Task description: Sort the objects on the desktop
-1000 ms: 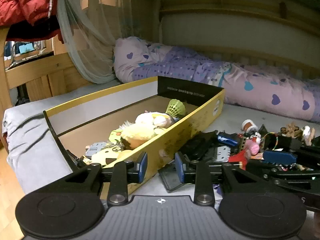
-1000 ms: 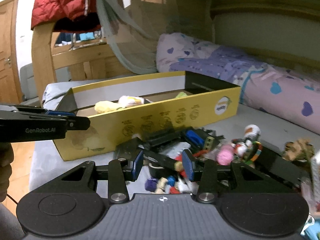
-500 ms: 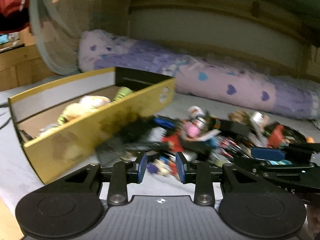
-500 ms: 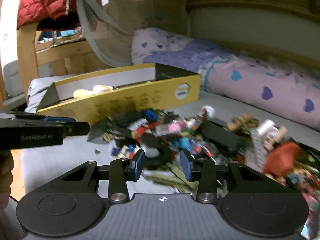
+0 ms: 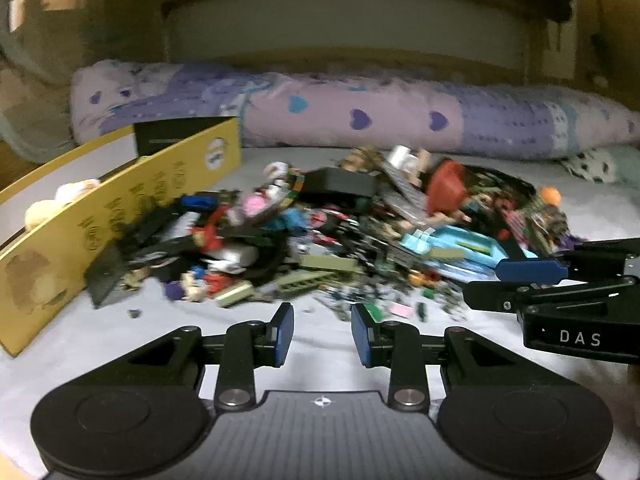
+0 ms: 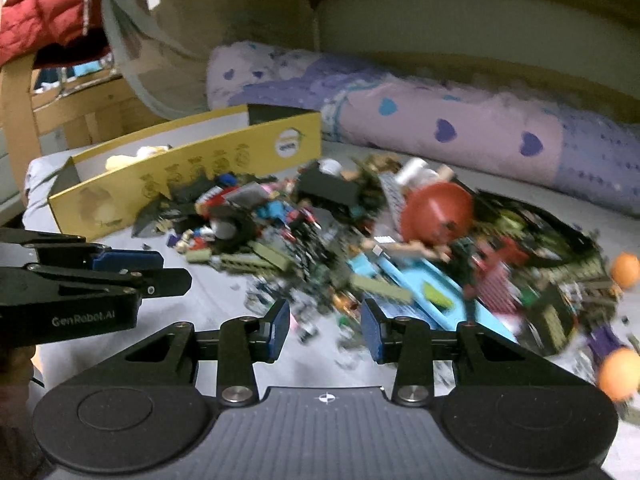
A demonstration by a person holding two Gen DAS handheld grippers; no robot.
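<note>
My left hand-held gripper (image 5: 322, 335) is black with blue pads and silver screws; at three o'clock my right hand-held gripper (image 5: 532, 270) reads "DAS".

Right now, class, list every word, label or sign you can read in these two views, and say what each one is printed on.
"DAS": white letters on the side of the right claw, partly cut off at the frame edge.
"GenRobot.AI": on the side of the left claw.
Round emblems and oval logo on the yellow cardboard box: too blurred to read.
Toy pile: nothing legible.
</note>
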